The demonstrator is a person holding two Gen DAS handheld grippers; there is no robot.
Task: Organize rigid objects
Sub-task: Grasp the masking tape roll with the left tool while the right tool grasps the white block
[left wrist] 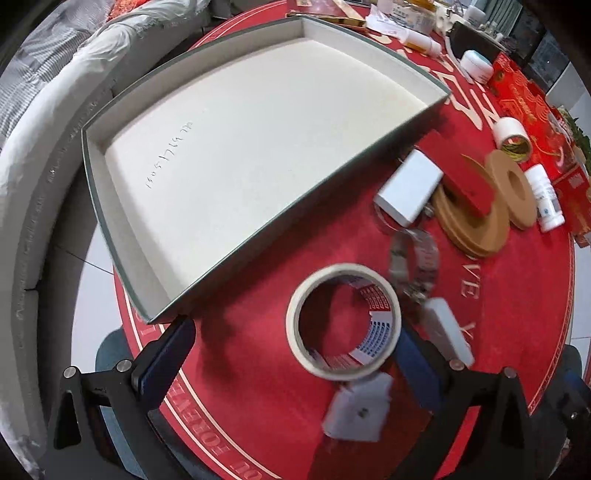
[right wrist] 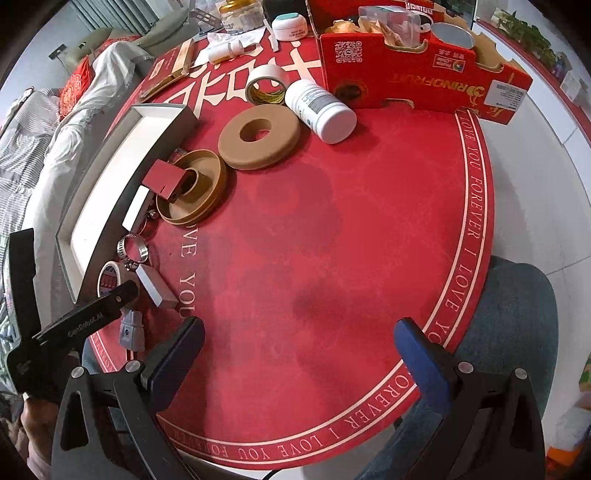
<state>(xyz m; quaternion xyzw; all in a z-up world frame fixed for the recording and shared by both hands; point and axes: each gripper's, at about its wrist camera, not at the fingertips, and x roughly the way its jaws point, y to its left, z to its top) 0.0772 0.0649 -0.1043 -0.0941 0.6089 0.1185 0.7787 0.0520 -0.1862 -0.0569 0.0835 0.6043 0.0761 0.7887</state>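
A wide empty box [left wrist: 258, 147] with a white inside and grey walls lies on the red round table; it also shows in the right wrist view [right wrist: 110, 177]. My left gripper [left wrist: 295, 354] is open, its fingers either side of a cream tape roll [left wrist: 343, 321] that lies flat on the cloth. Around it lie a metal hose clamp [left wrist: 413, 262], a white block [left wrist: 447, 332], a small grey plug [left wrist: 358, 413] and a white box [left wrist: 410, 184]. My right gripper [right wrist: 299, 354] is open and empty above bare red cloth.
Two brown spool discs [right wrist: 258, 136] [right wrist: 192, 188], a small red box [right wrist: 162, 177], a white bottle [right wrist: 321, 110], a second tape roll [right wrist: 266, 85], a cream jar [right wrist: 290, 26] and a red fruit carton [right wrist: 417, 74] stand further back. A sofa [left wrist: 44, 147] lies left of the table.
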